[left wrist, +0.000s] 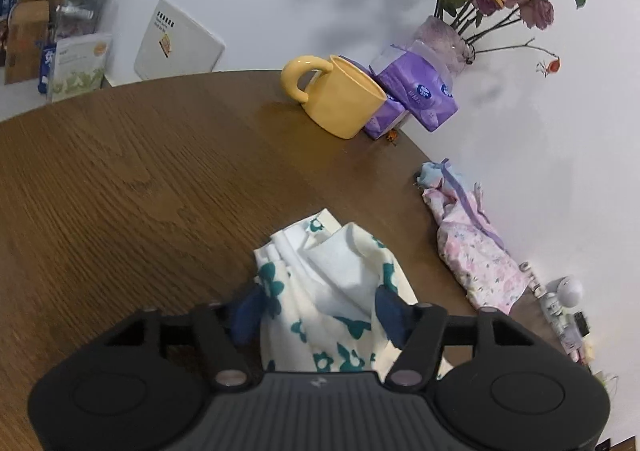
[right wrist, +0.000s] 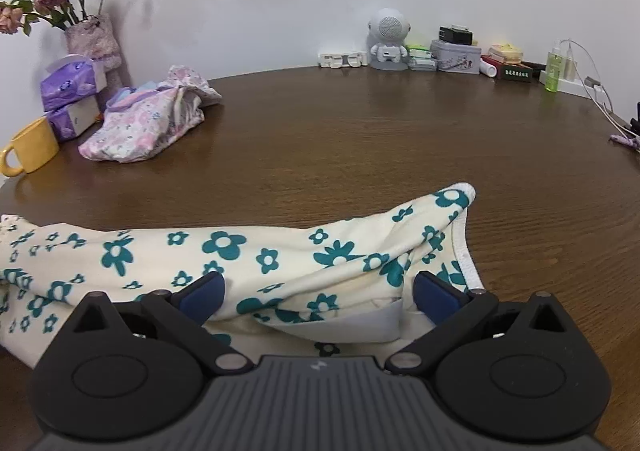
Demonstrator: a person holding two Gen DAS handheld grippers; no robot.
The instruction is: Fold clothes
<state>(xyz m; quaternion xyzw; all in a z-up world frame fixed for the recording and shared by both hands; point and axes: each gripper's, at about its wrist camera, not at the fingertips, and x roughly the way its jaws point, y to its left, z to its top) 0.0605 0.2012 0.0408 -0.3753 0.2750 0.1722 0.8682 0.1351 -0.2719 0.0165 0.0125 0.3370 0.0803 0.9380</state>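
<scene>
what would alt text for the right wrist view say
A cream garment with teal flowers lies bunched on a brown wooden table, between the open jaws of the right gripper. Behind it at left lie a pink floral garment and a yellow mug.

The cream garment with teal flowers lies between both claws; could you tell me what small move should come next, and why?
Probably close the left claw on the bunched cream garment: its pads straddle the cloth without pressing it, so nothing is gripped yet for a fold.

Cream garment (right wrist: 256,251), teal flowers – rumpled, lying flat on table (right wrist: 360,147).
</scene>
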